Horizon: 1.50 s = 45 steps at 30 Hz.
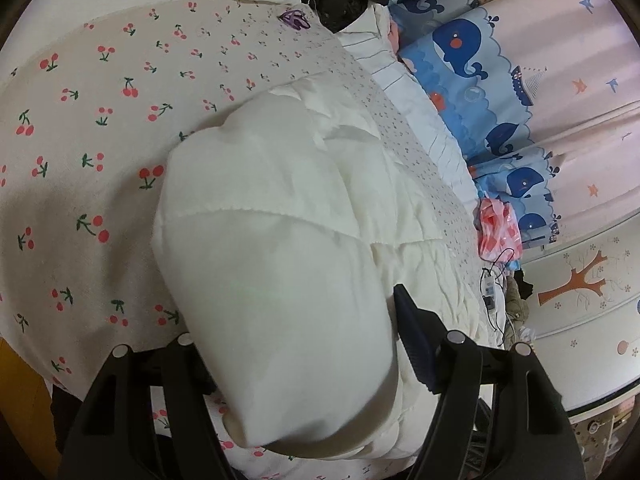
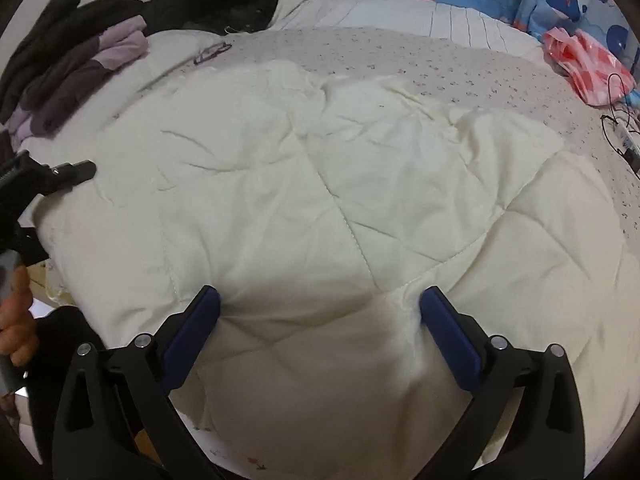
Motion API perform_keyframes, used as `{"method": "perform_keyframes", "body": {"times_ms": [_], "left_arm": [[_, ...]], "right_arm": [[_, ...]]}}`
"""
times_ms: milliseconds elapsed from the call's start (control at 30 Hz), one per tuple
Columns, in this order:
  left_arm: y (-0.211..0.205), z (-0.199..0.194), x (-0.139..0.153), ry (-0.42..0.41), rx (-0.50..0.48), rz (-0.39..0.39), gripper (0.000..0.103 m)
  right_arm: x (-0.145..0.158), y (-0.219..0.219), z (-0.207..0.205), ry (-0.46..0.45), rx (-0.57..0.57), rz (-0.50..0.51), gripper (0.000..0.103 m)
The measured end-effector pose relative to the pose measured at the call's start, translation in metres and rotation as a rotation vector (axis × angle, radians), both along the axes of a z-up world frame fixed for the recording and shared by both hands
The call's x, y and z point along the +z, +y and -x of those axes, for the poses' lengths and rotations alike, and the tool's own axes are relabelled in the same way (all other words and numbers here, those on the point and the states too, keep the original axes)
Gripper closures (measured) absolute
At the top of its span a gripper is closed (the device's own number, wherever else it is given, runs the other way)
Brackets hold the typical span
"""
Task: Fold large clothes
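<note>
A white quilted padded garment [image 2: 320,184] lies spread across the bed. In the left wrist view its folded thick edge [image 1: 272,280] bulges up between the jaws of my left gripper [image 1: 296,320]; the left finger is hidden under the cloth, the right finger [image 1: 412,332] shows beside it. My right gripper [image 2: 320,304] stands wide open, with a fold of the white cloth bulging between its blue pads [image 2: 196,328]. The left gripper also shows at the left edge of the right wrist view [image 2: 60,174], by a hand.
A cherry-print sheet [image 1: 80,128] covers the bed. Dark and purple clothes [image 2: 80,64] are piled at the far left. A pink bag [image 2: 588,64], cables [image 2: 620,136] and whale-print curtains [image 1: 472,68] lie on the right side.
</note>
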State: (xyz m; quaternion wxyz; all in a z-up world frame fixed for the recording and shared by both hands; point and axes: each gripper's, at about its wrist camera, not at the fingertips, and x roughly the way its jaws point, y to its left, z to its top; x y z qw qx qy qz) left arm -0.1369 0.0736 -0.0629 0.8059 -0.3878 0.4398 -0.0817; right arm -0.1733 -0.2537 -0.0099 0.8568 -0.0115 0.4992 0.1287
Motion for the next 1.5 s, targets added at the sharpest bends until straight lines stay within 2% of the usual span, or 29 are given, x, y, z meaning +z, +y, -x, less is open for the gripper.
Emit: {"method": "perform_keyframes", "body": {"times_ms": [100,233,333,433,467,567,633,767,833,900,967,1000,1033,1100,1200,1233,1300,1333,1433,1500], "left_arm": [[0.001,0.001,0.001,-0.008,0.006,-0.001,0.035],[-0.005,0.003,0.008,-0.042,-0.011,-0.040,0.035],[-0.010,0.002,0.012,-0.049,-0.021,-0.083,0.035],[-0.008,0.000,0.012,-0.045,-0.017,-0.074,0.035],[-0.008,-0.001,0.012,-0.046,-0.021,-0.071,0.035],[-0.012,-0.002,0.016,-0.060,-0.047,-0.082,0.045],[-0.018,-0.001,0.028,-0.102,-0.072,-0.100,0.053],[-0.051,-0.003,0.080,-0.232,-0.155,-0.108,0.057],[-0.078,-0.005,0.103,-0.281,-0.215,-0.142,0.057],[-0.122,-0.006,0.128,-0.335,-0.308,-0.228,0.057],[-0.161,-0.005,0.142,-0.376,-0.389,-0.306,0.057],[-0.184,-0.004,0.148,-0.396,-0.437,-0.336,0.057],[-0.203,-0.003,0.151,-0.413,-0.481,-0.353,0.057],[-0.241,0.000,0.150,-0.443,-0.566,-0.365,0.057],[-0.297,0.002,0.136,-0.465,-0.675,-0.345,0.057],[-0.313,0.004,0.129,-0.466,-0.707,-0.341,0.057],[-0.353,0.007,0.107,-0.448,-0.782,-0.341,0.057],[-0.370,0.009,0.096,-0.441,-0.817,-0.355,0.057],[-0.411,0.029,0.066,-0.467,-0.897,-0.484,0.057],[-0.422,0.039,0.060,-0.507,-0.914,-0.562,0.057]], "right_arm": [[0.012,0.004,0.005,-0.019,-0.014,-0.028,0.006],[-0.008,0.012,-0.001,0.011,-0.004,0.037,0.006],[0.001,0.013,-0.001,0.015,-0.003,0.056,0.006],[0.013,0.013,0.009,-0.053,-0.016,0.106,0.006],[0.007,0.013,0.010,-0.036,-0.011,0.111,0.006],[-0.015,0.017,0.003,0.004,-0.003,0.120,0.006],[-0.018,0.018,0.000,0.020,-0.010,0.120,0.006],[-0.019,0.011,0.003,0.007,-0.018,0.080,0.006],[-0.018,0.005,0.004,-0.001,-0.024,0.046,0.006],[-0.015,-0.002,0.004,0.013,-0.020,0.013,0.006],[-0.003,-0.019,0.008,0.057,0.013,-0.095,0.006],[0.006,-0.040,0.014,0.071,0.032,-0.223,0.006],[0.011,-0.056,0.020,0.069,0.030,-0.303,0.006],[0.018,-0.116,0.040,0.047,0.021,-0.598,0.006],[0.004,-0.196,0.058,0.033,-0.054,-0.948,0.007],[-0.008,-0.230,0.063,0.034,-0.088,-1.099,0.007],[-0.025,-0.268,0.068,0.034,-0.138,-1.281,0.007],[-0.028,-0.286,0.071,0.013,-0.159,-1.338,0.007],[-0.021,-0.326,0.071,-0.067,-0.207,-1.366,0.007],[-0.011,-0.338,0.056,-0.060,-0.208,-1.315,0.007]]}}
